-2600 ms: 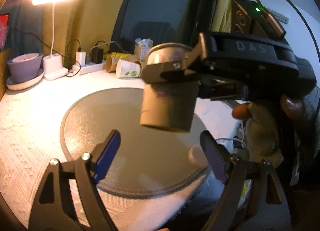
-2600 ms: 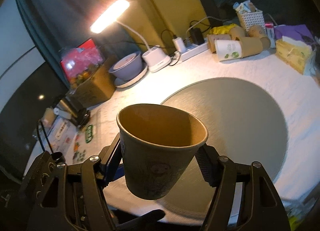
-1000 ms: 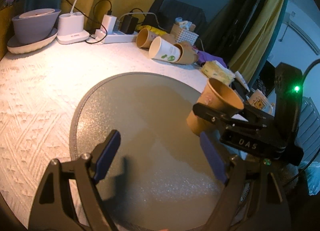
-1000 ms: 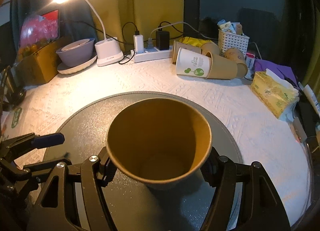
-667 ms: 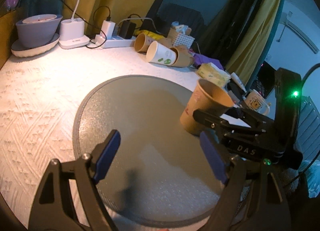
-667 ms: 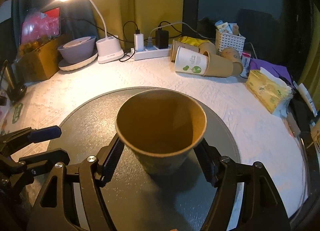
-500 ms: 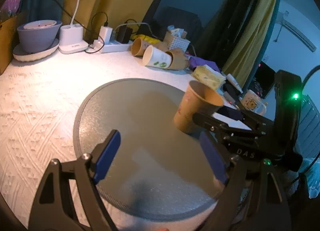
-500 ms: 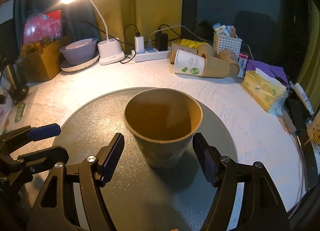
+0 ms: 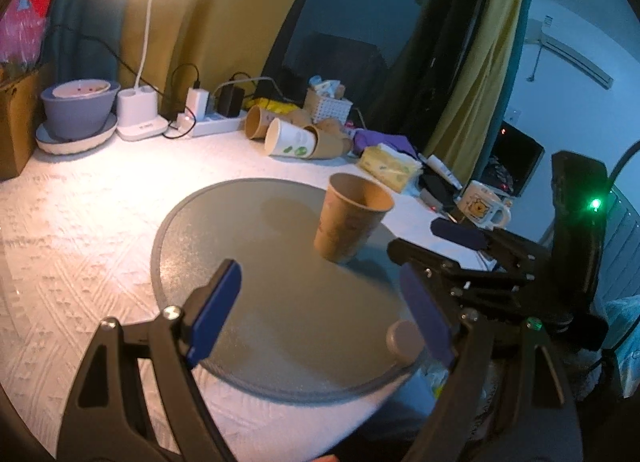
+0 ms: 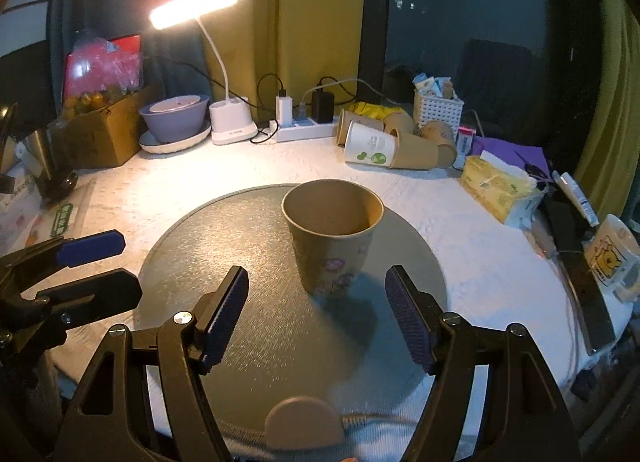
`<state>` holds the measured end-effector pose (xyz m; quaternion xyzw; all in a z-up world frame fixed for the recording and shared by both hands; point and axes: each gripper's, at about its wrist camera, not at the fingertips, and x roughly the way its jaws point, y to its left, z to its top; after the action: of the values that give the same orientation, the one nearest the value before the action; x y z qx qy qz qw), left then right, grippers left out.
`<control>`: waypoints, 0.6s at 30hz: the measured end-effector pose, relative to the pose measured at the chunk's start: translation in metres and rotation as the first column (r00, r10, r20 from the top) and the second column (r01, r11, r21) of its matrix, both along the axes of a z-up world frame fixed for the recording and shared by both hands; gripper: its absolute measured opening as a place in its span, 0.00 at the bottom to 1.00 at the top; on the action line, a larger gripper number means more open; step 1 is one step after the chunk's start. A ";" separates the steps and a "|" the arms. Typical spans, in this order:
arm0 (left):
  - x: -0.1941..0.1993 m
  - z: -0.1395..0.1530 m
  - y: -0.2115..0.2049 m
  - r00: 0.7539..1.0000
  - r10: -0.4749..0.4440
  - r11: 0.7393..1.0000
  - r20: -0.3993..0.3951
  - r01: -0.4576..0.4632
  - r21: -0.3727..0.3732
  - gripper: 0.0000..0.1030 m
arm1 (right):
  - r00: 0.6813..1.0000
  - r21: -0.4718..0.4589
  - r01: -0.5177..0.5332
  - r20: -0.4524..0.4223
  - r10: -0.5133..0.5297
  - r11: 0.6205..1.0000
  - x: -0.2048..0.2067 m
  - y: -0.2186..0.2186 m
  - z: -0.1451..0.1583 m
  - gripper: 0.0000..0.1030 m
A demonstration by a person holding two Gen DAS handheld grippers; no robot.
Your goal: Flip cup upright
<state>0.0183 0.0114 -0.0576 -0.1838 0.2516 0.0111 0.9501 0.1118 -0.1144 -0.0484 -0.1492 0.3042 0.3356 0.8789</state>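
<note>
A brown paper cup [image 10: 332,238] with a flower print stands upright, mouth up, on the round grey mat [image 10: 248,254]. It also shows in the left wrist view [image 9: 350,217], right of the mat's [image 9: 248,246] middle. My right gripper [image 10: 318,316] is open and empty, just behind the cup, clear of it. My left gripper [image 9: 320,314] is open and empty over the mat's near part. Each gripper shows in the other's view: the right one [image 9: 460,246], the left one [image 10: 88,258].
Several paper cups [image 10: 384,145] lie on their sides at the back, by a power strip [image 10: 304,127], a lamp base [image 10: 232,127] and a purple bowl [image 10: 174,115]. A tissue pack [image 10: 500,185] and a bear mug [image 10: 612,254] sit at the right.
My right gripper turned the cup mouth up, set it on the mat, opened and drew back. The cup now stands free. My left gripper stayed open and pulled back a little.
</note>
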 end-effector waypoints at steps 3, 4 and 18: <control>-0.007 0.003 -0.004 1.000 -0.002 1.000 0.009 0.002 0.010 0.81 | 1.000 0.006 0.004 0.011 -0.004 1.000 -0.011 -0.005 0.005 0.72; -0.009 0.004 -0.006 1.000 -0.003 1.000 0.013 0.003 0.016 0.81 | 1.000 0.007 0.006 0.012 -0.006 1.000 -0.015 -0.007 0.007 0.72; -0.038 0.051 -0.018 0.991 0.016 0.993 0.135 -0.032 0.113 0.84 | 0.998 0.033 0.011 0.062 -0.013 0.999 -0.054 -0.021 0.043 0.72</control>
<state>-0.0202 -0.0067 -0.0068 -0.1321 0.1841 0.0248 0.9737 0.0582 -0.1354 -0.0051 -0.1435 0.2721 0.3306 0.8923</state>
